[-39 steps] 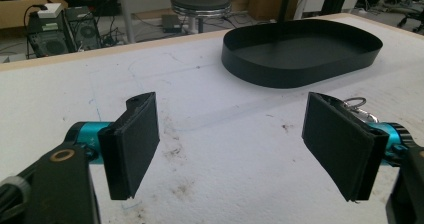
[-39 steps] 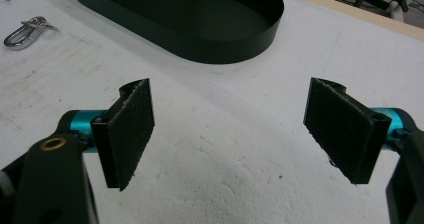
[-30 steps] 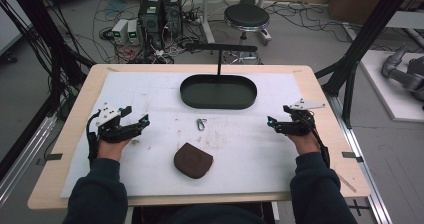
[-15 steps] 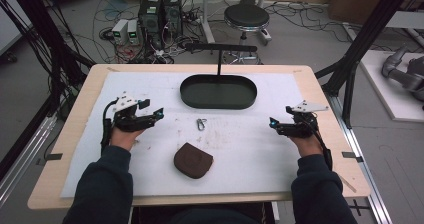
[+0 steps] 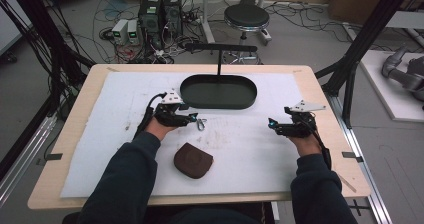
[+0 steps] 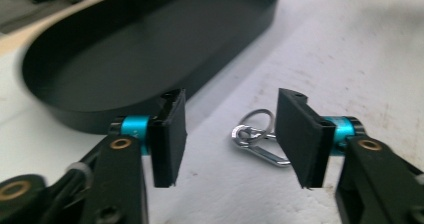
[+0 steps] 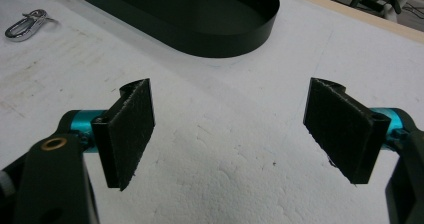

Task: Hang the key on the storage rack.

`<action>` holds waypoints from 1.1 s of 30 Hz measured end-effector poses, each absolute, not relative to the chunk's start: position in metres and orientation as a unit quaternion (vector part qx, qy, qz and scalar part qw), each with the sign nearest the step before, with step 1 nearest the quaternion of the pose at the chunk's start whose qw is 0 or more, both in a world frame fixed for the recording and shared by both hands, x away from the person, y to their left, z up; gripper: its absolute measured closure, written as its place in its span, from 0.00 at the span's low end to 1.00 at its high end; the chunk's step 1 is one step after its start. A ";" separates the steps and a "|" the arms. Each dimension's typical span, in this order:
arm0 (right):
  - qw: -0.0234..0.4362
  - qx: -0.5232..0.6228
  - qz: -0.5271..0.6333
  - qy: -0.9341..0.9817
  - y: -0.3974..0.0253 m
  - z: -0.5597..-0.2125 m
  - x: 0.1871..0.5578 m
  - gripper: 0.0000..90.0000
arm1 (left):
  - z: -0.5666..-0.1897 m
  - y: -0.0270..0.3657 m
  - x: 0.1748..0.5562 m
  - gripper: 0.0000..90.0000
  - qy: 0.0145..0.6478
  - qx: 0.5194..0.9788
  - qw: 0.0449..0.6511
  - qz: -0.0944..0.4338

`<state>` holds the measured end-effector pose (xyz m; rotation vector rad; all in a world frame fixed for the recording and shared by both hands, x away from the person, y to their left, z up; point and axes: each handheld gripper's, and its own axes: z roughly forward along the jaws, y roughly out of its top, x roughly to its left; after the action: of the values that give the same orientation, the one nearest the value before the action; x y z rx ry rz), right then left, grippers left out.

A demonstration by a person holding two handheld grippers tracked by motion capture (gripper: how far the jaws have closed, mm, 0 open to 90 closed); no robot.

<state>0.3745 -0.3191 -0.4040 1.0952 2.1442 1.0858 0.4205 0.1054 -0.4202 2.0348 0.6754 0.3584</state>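
The small metal clip (image 6: 259,140) lies flat on the white mat (image 5: 250,149) that covers the desk (image 5: 75,109), just in front of the near wall of the black oval tray (image 5: 218,91), toward the tray's left end. In the high view it shows as a little shiny piece (image 5: 201,123) directly ahead of the left hand-held gripper (image 5: 194,118).

In the left gripper view, the jaws of this hand-held gripper (image 6: 230,134) stand apart, with a wide gap between the two black pads. The clip lies on the mat inside this gap, closer to the pad that shows on the right in this view, and part of the clip is hidden behind that pad. I cannot tell if the pad touches it. Nothing is held between the jaws. The tray is just beyond the other pad.

The right hand-held gripper (image 5: 272,125) rests over the right part of the mat, well apart from the clip. In the right gripper view its jaws (image 7: 230,129) are also wide apart, with only bare mat between them, and the clip (image 7: 25,25) shows far off in the upper left corner, beside the tray (image 7: 200,14).

A brown pouch (image 5: 193,160) lies on the mat nearer to the person, between the two forearms, apart from both hand-held grippers.
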 end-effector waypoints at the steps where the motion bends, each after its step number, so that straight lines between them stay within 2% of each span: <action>1: 0.247 0.402 0.398 0.787 -0.319 -0.404 0.374 0.23 | -0.423 0.100 0.422 0.55 0.269 0.834 0.461 0.140; 6: 0.247 0.400 0.398 0.788 -0.319 -0.404 0.374 0.23 | -0.430 0.084 0.427 0.56 0.241 0.855 0.442 0.130; 7: 0.248 0.400 0.399 0.787 -0.319 -0.404 0.374 0.23 | -0.433 0.081 0.428 0.54 0.237 0.858 0.439 0.126; 8: 0.245 0.402 0.397 0.788 -0.320 -0.404 0.374 0.23 | -0.435 0.079 0.429 0.48 0.239 0.860 0.434 0.126; 11: 0.245 0.402 0.397 0.788 -0.320 -0.405 0.375 0.23 | -0.439 0.078 0.431 0.50 0.243 0.865 0.421 0.126; 12: 0.244 0.403 0.398 0.787 -0.320 -0.405 0.375 0.23 | -0.440 0.078 0.432 0.53 0.244 0.865 0.420 0.123; 13: 0.244 0.402 0.398 0.788 -0.320 -0.405 0.375 0.23 | -0.441 0.079 0.432 0.63 0.244 0.867 0.416 0.122; 14: 0.243 0.401 0.398 0.789 -0.320 -0.405 0.375 0.23 | -0.442 0.079 0.433 0.68 0.245 0.869 0.413 0.122; 15: 0.243 0.401 0.398 0.789 -0.320 -0.405 0.375 0.23 | -0.443 0.080 0.434 0.68 0.246 0.870 0.410 0.121; 16: 0.243 0.400 0.397 0.789 -0.320 -0.405 0.375 0.23 | -0.443 0.080 0.434 0.75 0.249 0.870 0.409 0.120; 17: 0.242 0.401 0.398 0.789 -0.320 -0.405 0.375 0.23 | -0.443 0.081 0.434 0.77 0.251 0.871 0.406 0.118; 20: 0.242 0.402 0.398 0.789 -0.320 -0.405 0.375 0.23 | -0.442 0.083 0.435 0.81 0.254 0.868 0.412 0.112; 23: 0.241 0.402 0.398 0.789 -0.320 -0.405 0.375 0.23 | -0.441 0.085 0.436 0.95 0.257 0.865 0.417 0.108; 33: 0.241 0.401 0.396 0.790 -0.320 -0.406 0.375 0.23 | -0.443 0.086 0.438 0.97 0.272 0.859 0.422 0.100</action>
<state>0.3748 -0.3201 -0.4057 1.0980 2.1605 1.0844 0.4380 0.0864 -0.4431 2.1511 0.6823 0.2497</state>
